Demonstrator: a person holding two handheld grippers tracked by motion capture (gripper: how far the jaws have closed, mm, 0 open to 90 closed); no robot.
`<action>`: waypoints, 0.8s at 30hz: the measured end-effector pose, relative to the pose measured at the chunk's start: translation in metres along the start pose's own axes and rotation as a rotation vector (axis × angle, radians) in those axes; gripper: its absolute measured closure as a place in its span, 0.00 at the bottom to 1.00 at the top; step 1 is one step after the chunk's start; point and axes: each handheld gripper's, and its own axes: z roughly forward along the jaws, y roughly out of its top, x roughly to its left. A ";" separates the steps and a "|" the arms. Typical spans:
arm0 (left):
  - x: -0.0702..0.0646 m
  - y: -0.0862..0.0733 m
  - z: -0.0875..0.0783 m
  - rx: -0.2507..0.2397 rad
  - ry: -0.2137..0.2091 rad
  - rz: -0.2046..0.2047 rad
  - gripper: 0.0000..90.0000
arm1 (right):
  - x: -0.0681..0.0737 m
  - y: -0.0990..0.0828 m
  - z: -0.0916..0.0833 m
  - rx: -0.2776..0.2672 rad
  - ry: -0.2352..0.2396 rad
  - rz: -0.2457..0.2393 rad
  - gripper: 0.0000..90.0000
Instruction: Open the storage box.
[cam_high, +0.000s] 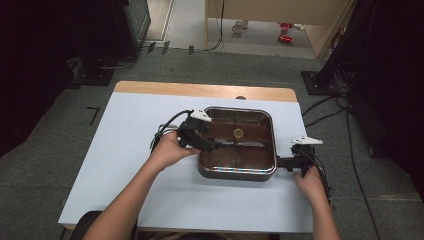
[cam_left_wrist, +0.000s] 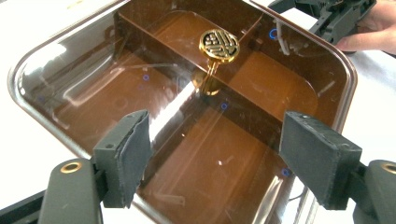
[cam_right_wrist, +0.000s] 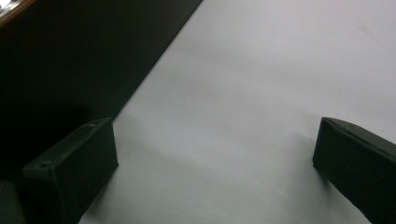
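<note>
A square brown box (cam_high: 237, 175) with a shiny rim stands in the middle of the white table. Its clear lid carries a round gold knob (cam_high: 238, 133) at the centre, and dividers show beneath the lid. My left gripper (cam_high: 212, 145) hovers over the box's left part, open, with nothing between its pads. In the left gripper view the gold knob (cam_left_wrist: 219, 45) lies ahead of the left gripper (cam_left_wrist: 219, 158), beyond the fingertips. My right gripper (cam_high: 282, 162) sits low beside the box's right wall, open. In the right gripper view, bare table lies between the right gripper's (cam_right_wrist: 215, 163) jaws, with the dark box wall (cam_right_wrist: 70, 60) at the left.
A white sheet (cam_high: 125, 150) covers the table, with a wooden strip (cam_high: 200, 90) along the far edge. Dark stands and cables (cam_high: 340, 105) are on the floor around the table. There is room left of the box and in front of it.
</note>
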 end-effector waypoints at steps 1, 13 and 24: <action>0.000 0.002 0.002 0.005 0.001 0.000 0.28 | 0.000 0.000 0.000 0.000 0.000 0.000 0.00; -0.005 0.025 0.036 0.017 -0.014 0.058 0.33 | 0.000 0.000 0.000 -0.002 0.000 0.002 0.00; 0.001 0.028 0.058 0.018 -0.003 0.064 0.39 | 0.000 0.000 0.000 0.000 0.000 0.002 0.00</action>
